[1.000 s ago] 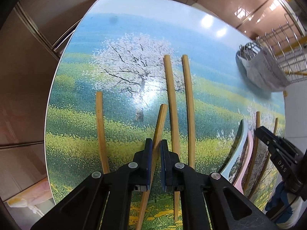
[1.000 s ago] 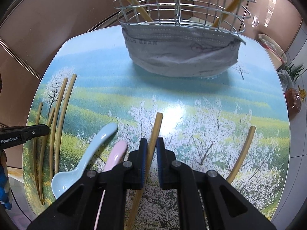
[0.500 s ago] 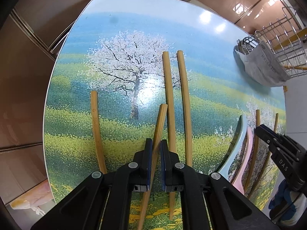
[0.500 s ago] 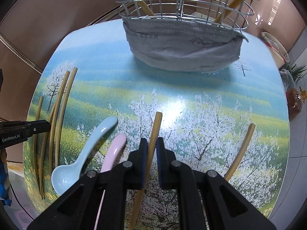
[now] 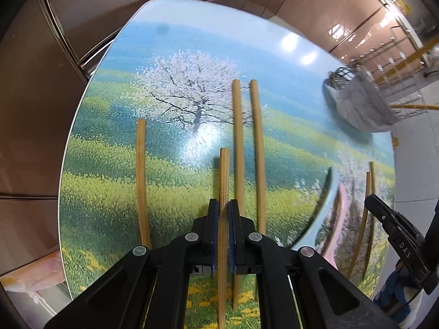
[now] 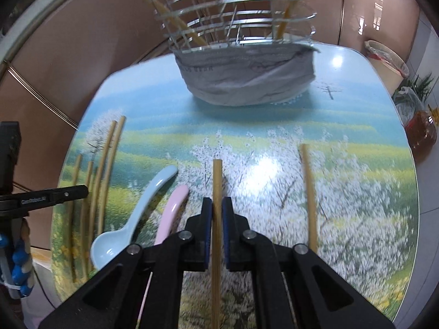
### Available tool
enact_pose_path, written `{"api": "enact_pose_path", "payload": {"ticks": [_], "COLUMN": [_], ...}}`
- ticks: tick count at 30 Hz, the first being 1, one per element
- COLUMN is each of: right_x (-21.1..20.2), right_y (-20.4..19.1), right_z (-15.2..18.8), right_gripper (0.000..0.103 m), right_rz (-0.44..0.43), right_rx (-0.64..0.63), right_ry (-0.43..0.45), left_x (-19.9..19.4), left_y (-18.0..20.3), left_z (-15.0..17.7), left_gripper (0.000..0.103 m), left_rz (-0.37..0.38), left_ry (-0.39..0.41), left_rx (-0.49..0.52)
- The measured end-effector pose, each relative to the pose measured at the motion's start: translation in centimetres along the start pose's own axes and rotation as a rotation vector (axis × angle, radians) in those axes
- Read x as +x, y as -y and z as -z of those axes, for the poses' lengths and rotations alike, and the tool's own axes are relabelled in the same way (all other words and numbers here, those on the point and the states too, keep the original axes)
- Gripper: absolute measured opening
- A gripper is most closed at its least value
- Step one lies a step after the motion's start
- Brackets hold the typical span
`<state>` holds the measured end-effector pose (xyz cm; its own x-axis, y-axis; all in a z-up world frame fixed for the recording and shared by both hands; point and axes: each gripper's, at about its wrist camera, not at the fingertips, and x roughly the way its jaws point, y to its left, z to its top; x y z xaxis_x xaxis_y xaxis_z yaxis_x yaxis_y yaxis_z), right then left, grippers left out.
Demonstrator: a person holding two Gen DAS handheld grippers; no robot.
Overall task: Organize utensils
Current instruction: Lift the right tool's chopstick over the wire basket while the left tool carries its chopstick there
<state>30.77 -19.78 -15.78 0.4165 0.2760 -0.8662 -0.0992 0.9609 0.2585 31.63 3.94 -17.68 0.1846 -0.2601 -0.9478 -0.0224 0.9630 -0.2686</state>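
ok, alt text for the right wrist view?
The right tool is shut on a bamboo chopstick above a landscape-print table. Blue spoon, pink spoon and more chopsticks lie left; a wire basket stands behind.

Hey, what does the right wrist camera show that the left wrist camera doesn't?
Only the right wrist view shows the bowl of the blue spoon, a lone chopstick at the right, and a bottle past the table edge. Only the left wrist view shows the right gripper from the side. Both share the painted table, the wire basket, the loose chopsticks and the pink spoon, and in each the view's own fingers clamp a chopstick.
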Motion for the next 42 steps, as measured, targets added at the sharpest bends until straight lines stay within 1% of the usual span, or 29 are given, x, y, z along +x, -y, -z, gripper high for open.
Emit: {"api": "enact_pose_path", "payload": {"ticks": [6,9,11,16,22,29,35,38,42], "right_x": [-4.0,-5.9,-7.5,-10.9,-15.2,-19.9,-23.2,-24.4,-25.8], "right_y": [-0.4,-1.0,-1.3,-2.2,-3.7,-5.4,-6.5,-6.8,-6.6], "right_z": [2.2,3.4,4.1,5.3,7.4,9.2,8.9,8.1,6.4], "right_gripper": [0.006,0.006,0.006,0.006,0.006,0.006,0.006,0.006,0.006], "right_rz": [-0.07,-0.082,-0.086,-0.098,-0.11,-0.11,-0.089,-0.076,-0.062], "right_rx": [-0.011,-0.018,-0.021,-0.031,-0.058,-0.092,-0.124,-0.137,-0.143], "right_ry": [0.114,0.169,0.206,0.289,0.384,0.48,0.543,0.564,0.588], "left_x": [-2.8,-4.4,-5.6,-9.2,-13.7,-17.6,-21.5,-23.2,-25.2], "left_y": [0.1,0.3,-0.3,0.0,-0.8,-0.4,0.9,1.9,3.7], "left_z": [2.2,3.4,3.8,5.1,7.9,10.6,11.6,11.3,10.1], "left_gripper": [0.006,0.006,0.006,0.006,0.006,0.006,0.006,0.006,0.006], "left_rz": [0.015,0.02,0.025,0.054,0.09,0.116,0.147,0.17,0.215], "left_ry": [0.07,0.116,0.148,0.225,0.325,0.414,0.496,0.524,0.547], "left_rx": [0.029,0.036,0.042,0.045,0.045,0.063,0.093,0.112,0.13]}}
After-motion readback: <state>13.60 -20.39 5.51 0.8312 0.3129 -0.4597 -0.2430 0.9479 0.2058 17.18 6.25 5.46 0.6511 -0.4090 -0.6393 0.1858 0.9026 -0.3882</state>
